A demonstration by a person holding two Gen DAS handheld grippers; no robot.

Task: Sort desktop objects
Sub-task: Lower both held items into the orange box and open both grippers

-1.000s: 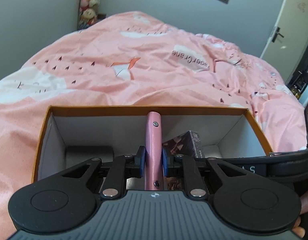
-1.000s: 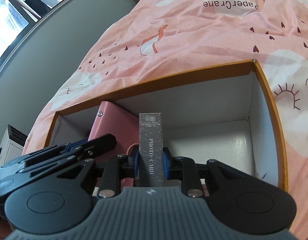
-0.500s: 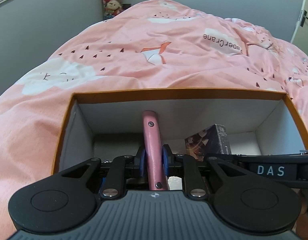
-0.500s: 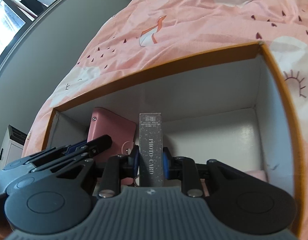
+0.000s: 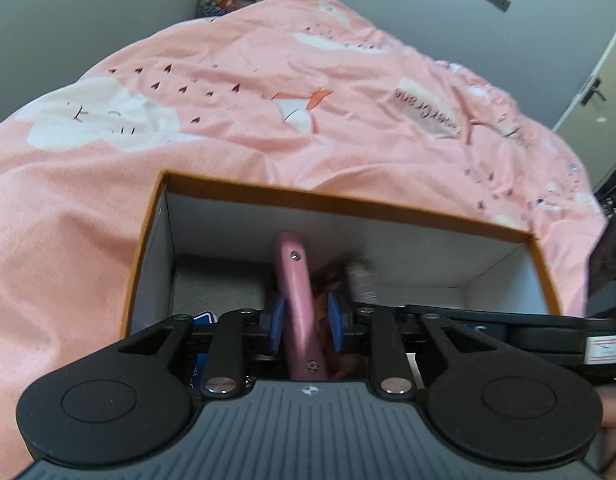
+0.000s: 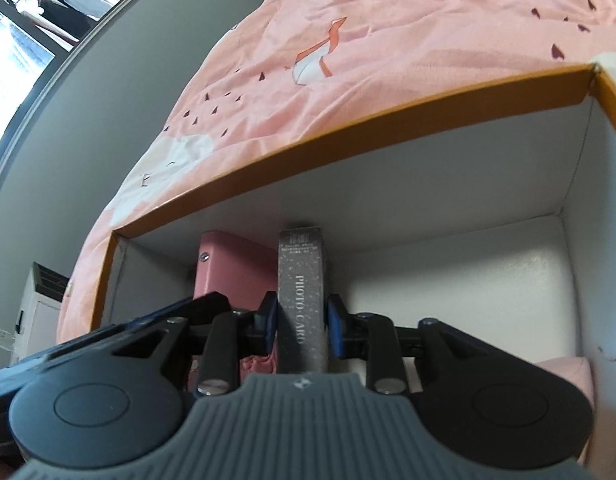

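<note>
Left wrist view: left tongs (image 5: 305,316) narrow, jaws opening, with the pink case (image 5: 297,280) standing on edge between the pads; close against the left pad, a visible gap at the right pad. Right wrist view: right tongs (image 6: 301,320) narrow, jaws opening, with the photo card box (image 6: 301,280) upright between the pads and what looks like a thin gap at each side.

Step in hand, as judged: release of both items inside the orange-rimmed box (image 5: 348,200).

1. Open each pair only as far as needed to free the pads
2. Confirm that each item rests on the box floor before withdrawal; neither base is visible from here
3. Withdraw straight back along the fingers, without sideways drift; risk of tipping either upright item, as both stand on narrow edges
4. Avoid contact between the two pairs, which work side by side

Container contents:
- Pink case: just left of the right tongs, near the box's left wall
- Photo card box: just right of the left tongs, blurred in that view
- Blue-and-white item (image 5: 203,318): below and left of the left tongs, mostly hidden
- Pale pink item (image 6: 564,368): right of the right tongs, in the near corner
- Floor ahead and right of the right tongs: bare white

Box placed on a pink bedcover (image 5: 267,100)
</note>
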